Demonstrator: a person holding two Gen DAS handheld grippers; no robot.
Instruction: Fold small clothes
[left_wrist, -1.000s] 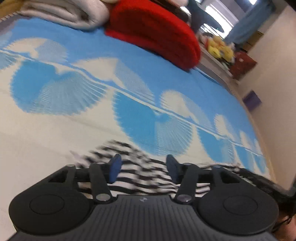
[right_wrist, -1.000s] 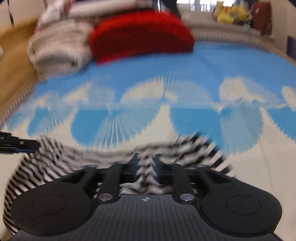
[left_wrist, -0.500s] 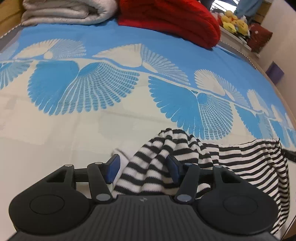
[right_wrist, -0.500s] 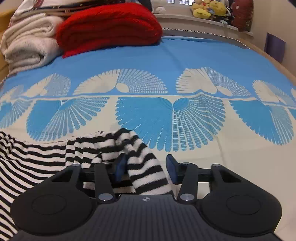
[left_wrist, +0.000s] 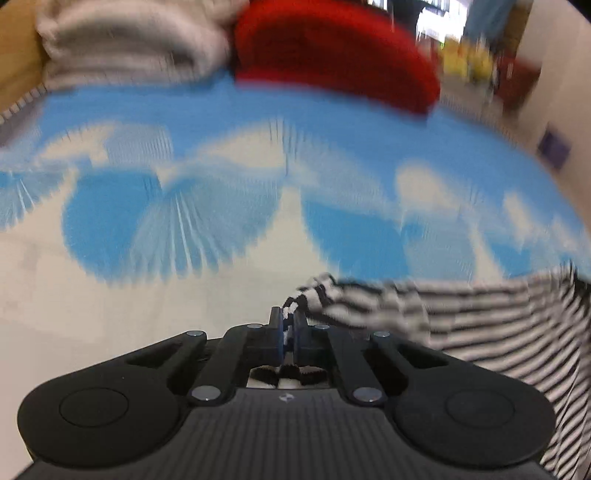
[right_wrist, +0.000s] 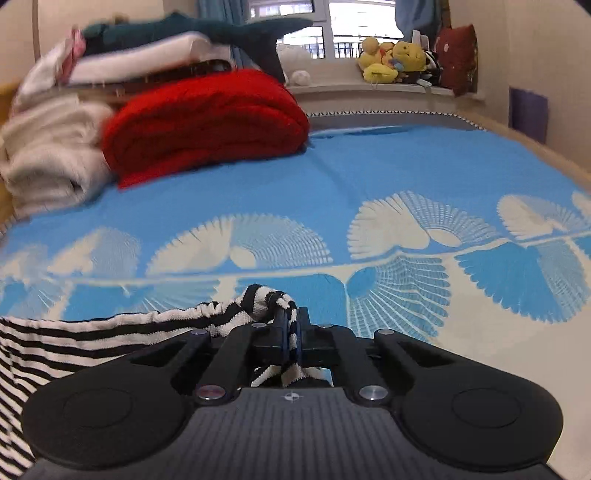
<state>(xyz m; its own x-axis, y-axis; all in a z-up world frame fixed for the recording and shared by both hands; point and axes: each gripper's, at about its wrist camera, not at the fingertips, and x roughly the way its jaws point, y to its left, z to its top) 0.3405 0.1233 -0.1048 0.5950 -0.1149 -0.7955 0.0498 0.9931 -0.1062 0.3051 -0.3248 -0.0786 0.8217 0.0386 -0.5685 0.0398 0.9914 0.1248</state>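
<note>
A black-and-white striped garment (left_wrist: 491, 321) hangs between my two grippers above the blue-and-cream bedspread (left_wrist: 221, 155). My left gripper (left_wrist: 289, 323) is shut on one corner of it, and the cloth stretches off to the right. In the right wrist view my right gripper (right_wrist: 291, 325) is shut on the other corner of the striped garment (right_wrist: 110, 332), which stretches off to the left. A bunch of cloth sticks up past each pair of fingertips. The left wrist view is blurred by motion.
A folded red blanket (right_wrist: 207, 122) and folded white blankets (right_wrist: 48, 155) lie at the head of the bed, with a shark plush (right_wrist: 236, 33) on top. Plush toys (right_wrist: 395, 61) sit on the windowsill. A wall runs along the bed's right side (right_wrist: 554, 74).
Both grippers have closed on the garment's corners; half a second ago both were open around the cloth. The garment is now lifted and pulled taut between them.
</note>
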